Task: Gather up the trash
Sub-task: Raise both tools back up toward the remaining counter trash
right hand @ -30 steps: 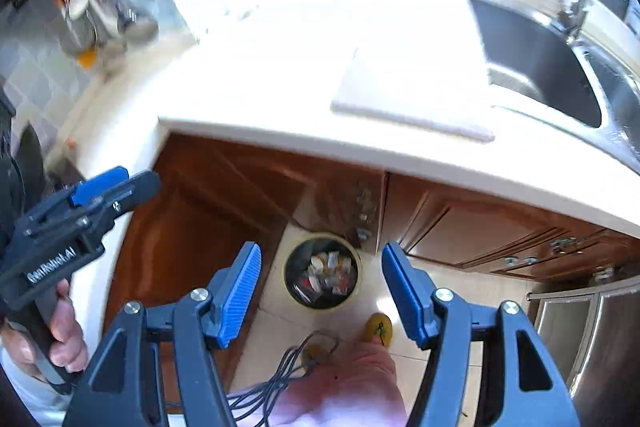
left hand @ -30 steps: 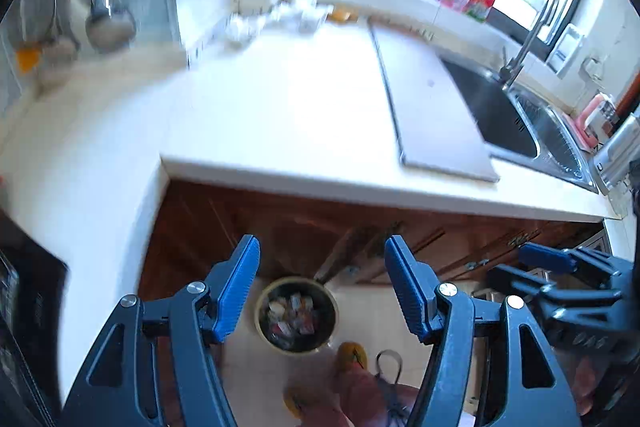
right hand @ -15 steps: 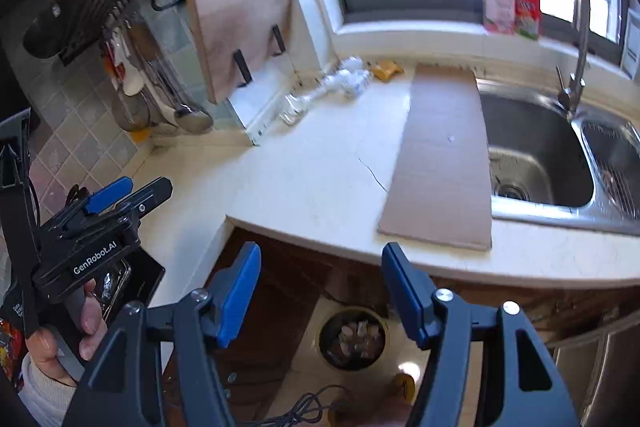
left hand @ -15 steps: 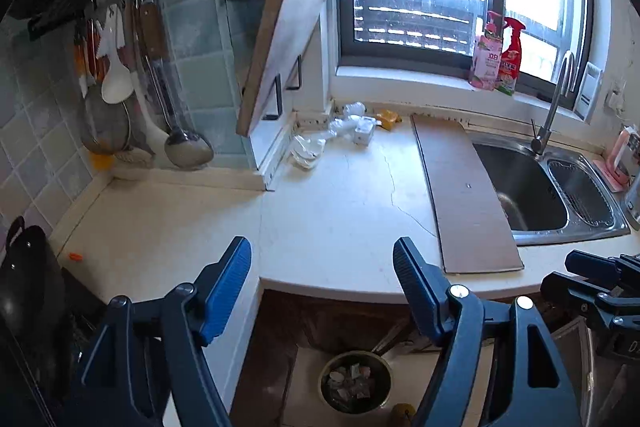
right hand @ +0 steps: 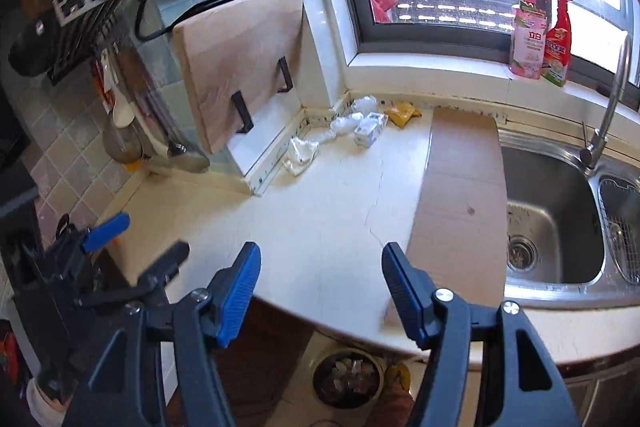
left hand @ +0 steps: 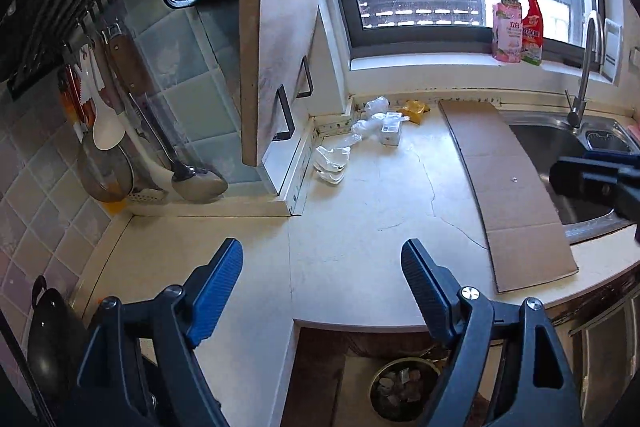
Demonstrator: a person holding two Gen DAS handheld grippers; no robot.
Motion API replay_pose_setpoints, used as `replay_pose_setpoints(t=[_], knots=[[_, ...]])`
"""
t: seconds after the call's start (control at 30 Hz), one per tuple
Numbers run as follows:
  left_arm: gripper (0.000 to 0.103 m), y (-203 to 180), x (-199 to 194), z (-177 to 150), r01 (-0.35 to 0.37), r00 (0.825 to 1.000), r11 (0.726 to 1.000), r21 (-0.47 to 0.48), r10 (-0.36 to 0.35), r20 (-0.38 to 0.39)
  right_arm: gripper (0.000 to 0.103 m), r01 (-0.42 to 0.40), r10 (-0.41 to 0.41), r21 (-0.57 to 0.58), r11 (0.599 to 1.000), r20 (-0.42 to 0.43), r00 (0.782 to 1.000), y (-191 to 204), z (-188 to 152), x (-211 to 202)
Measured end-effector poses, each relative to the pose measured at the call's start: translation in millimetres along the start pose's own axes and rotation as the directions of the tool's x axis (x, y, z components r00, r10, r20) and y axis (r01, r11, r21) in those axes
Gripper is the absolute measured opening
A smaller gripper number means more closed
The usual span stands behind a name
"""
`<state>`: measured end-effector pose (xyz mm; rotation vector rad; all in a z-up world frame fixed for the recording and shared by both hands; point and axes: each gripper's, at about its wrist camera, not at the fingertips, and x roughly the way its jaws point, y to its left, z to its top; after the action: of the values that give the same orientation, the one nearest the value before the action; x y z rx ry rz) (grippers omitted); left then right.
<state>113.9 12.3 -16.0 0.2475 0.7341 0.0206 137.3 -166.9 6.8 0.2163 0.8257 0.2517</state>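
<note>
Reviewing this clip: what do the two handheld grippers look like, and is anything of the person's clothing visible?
Both grippers match: the left gripper and right gripper have dark navy-black plastic frames with triangular cut-outs, silver bolts at the pivots, and bright blue ribbed pads on angled fingers. No cables show here. In the right wrist view, a light cuff shows at the lower left edge; nothing more of the clothing can be made out.
</note>
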Motion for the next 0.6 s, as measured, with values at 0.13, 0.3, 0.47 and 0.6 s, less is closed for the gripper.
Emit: replay_pose_setpoints(t=[0.13,0.3,0.47,0.6], knots=[[0.080,-12.2,46.0,21.8,-0.040,0.997,0.999,0.010,0.041,-0.063,0.063,-0.026,0.026,0.005,1.000,-0.041,0.999,-22.6,30.6,41.9],[0.080,-37.7,110.2,52.1,-0.099,0.984,0.993,0.069,0.108,-0.143,0.063,-0.104,0.112,0.067,0.992,-0.124,0.986,-61.4,67.2,98.8],[0.080,-57.2,168.9,79.8,-0.127,0.968,0.990,0.068,0.139,-0.209,0.063,-0.172,0.191,0.122,0.977,-0.164,0.968,-97.1,103.7,150.4],[0.080,-69.6,217.4,99.1,-0.145,0.952,0.988,0.054,0.154,-0.264,0.063,-0.201,0.235,0.180,0.963,-0.190,0.953,-119.5,129.6,194.1]])
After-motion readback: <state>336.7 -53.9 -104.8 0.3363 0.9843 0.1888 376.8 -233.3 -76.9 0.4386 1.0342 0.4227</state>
